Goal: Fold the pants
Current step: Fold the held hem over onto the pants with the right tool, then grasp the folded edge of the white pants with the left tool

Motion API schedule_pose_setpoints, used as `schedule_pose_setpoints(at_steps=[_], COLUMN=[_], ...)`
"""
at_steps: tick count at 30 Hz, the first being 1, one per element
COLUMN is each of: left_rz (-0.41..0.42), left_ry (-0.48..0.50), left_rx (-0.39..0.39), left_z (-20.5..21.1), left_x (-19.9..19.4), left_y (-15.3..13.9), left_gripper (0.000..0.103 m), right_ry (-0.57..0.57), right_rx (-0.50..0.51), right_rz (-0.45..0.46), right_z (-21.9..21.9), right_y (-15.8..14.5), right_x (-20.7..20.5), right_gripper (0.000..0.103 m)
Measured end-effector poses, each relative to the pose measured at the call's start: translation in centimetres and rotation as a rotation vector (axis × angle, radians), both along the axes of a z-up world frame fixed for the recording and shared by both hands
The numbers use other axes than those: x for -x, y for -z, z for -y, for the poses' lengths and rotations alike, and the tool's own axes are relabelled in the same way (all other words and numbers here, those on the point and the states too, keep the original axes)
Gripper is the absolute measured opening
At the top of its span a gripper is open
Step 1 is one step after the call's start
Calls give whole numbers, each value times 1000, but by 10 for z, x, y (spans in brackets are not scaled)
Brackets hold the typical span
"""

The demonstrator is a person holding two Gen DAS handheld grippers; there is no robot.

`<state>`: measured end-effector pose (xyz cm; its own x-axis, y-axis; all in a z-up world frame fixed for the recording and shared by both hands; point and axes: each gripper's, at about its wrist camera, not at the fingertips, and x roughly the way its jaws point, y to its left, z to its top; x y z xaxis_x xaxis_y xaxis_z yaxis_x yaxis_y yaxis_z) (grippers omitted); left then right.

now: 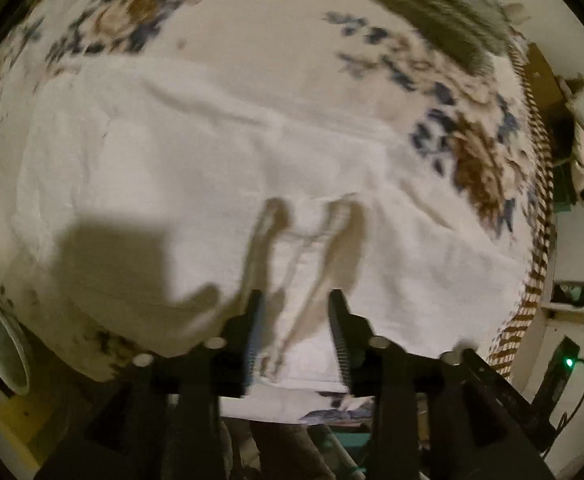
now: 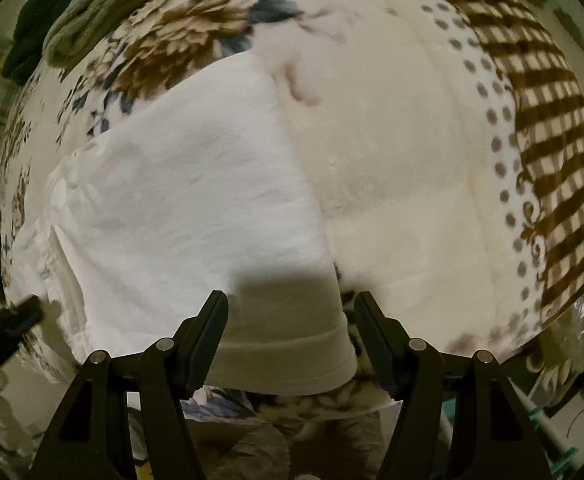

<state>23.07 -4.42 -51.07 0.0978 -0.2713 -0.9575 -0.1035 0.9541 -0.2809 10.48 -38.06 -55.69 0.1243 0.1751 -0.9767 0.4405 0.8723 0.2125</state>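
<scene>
Now, one pair of white cotton pants lies spread flat on a cream plush blanket with brown and blue flowers, and everything else sits around that garment. Beyond it, at the far edge of the blanket, is one rumpled olive-green towel. The blanket's brown-and-cream checked border runs off to the right of the pants. The left gripper hovers over the waist end, jaws open with nothing between them, two drawstring cords lying just ahead. The right gripper hangs above the hemmed cuff of the leg, jaws spread wide on either side of it, not touching the fabric. Each gripper throws a dark shadow on the cloth.
</scene>
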Motion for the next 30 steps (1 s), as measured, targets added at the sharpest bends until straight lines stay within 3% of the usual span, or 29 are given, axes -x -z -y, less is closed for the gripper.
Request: schedule_pose_setpoints(at_steps=[2,5,9,13,16,21,23,25,27,30], left_rz=[-15,-36,-65,-88,-91,-9,8,11,11,16], left_ry=[71,100,9,-88,-73,-52,-59,-67,-85,-135], left_rx=[-48,-130,-201,-128,-122,-125,-156,-167,-175,-180], left_z=[25,37,5,-34,-38,-45,-54,-64,-77,-98], left_x=[1,-7,-11,-7,-7,4,11,17,23,30], left_y=[13,40,62,72,67,29,16,11,7,7], left_gripper=[34,34,37,37,35,37,48,78,80,86], right_ry=[-1,7,6,-3,-14,-24,-52,-77,-109,-138], right_rx=[3,4,30,42,70,121,139,157,187,182], right_rz=[-8,-23,-16,-21,-42,-20,2,23,38,54], right_z=[-2,-4,-8,-11,-19,-42,-59,-73,-91,-116], right_y=[2,6,4,4,5,-16,-29,-39,-49,-58], right_x=[-1,-4,-7,-8,-10,-11,-15,-19,-24,-33], right_gripper=[68,68,68,68,68,68,68,68,68,77])
